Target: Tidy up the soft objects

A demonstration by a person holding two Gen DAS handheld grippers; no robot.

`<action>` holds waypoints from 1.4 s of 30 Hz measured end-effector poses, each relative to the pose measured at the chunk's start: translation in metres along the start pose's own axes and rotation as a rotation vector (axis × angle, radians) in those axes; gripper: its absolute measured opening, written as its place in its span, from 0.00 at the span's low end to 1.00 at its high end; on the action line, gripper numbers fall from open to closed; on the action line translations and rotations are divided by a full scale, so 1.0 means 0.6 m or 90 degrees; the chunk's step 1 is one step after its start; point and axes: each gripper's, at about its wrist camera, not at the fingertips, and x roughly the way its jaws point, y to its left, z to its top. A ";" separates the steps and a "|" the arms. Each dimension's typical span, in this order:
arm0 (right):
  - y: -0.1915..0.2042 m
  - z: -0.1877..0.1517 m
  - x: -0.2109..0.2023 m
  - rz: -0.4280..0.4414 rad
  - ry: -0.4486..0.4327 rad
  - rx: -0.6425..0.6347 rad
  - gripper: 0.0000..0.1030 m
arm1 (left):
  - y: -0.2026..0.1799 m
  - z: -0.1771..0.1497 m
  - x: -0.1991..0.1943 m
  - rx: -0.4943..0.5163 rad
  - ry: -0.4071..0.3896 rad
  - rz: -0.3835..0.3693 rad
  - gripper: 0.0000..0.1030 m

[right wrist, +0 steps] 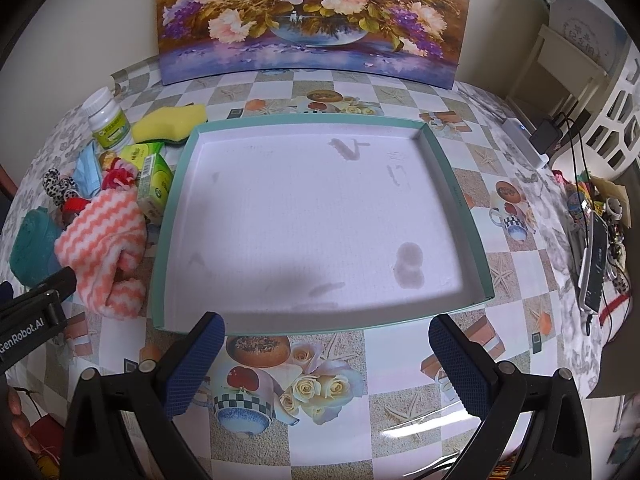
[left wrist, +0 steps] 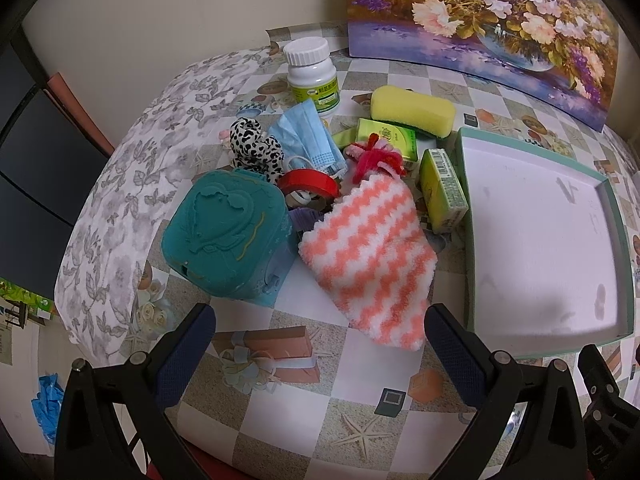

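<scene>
My left gripper [left wrist: 320, 344] has two black plastic arms tipped with navy, dimple-textured pads [left wrist: 188, 356], and round silver screws sit at the joints toward 7 and 5 o'clock. My right gripper [right wrist: 326, 354] is built the same. White "GenRobot.AI" lettering marks the black body at 9 o'clock in the right view.

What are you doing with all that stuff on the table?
Sorting the soft things. Both grippers, left and right, are open and hold nothing. The left one points at the striped cloth in the pile. The right one faces the tray, which has nothing in it yet.
</scene>
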 end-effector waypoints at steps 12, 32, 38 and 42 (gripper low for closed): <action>0.001 0.000 0.000 0.002 0.001 -0.001 1.00 | 0.000 0.000 0.000 -0.001 0.000 -0.002 1.00; 0.034 0.061 -0.006 0.078 -0.028 -0.028 1.00 | 0.004 0.010 0.050 -0.042 0.068 -0.098 0.91; 0.049 0.093 -0.007 0.119 -0.050 -0.043 1.00 | -0.007 0.016 0.081 -0.050 0.097 -0.105 0.73; 0.065 0.111 0.003 0.156 -0.049 -0.054 1.00 | -0.013 0.019 0.097 -0.056 0.111 -0.126 0.53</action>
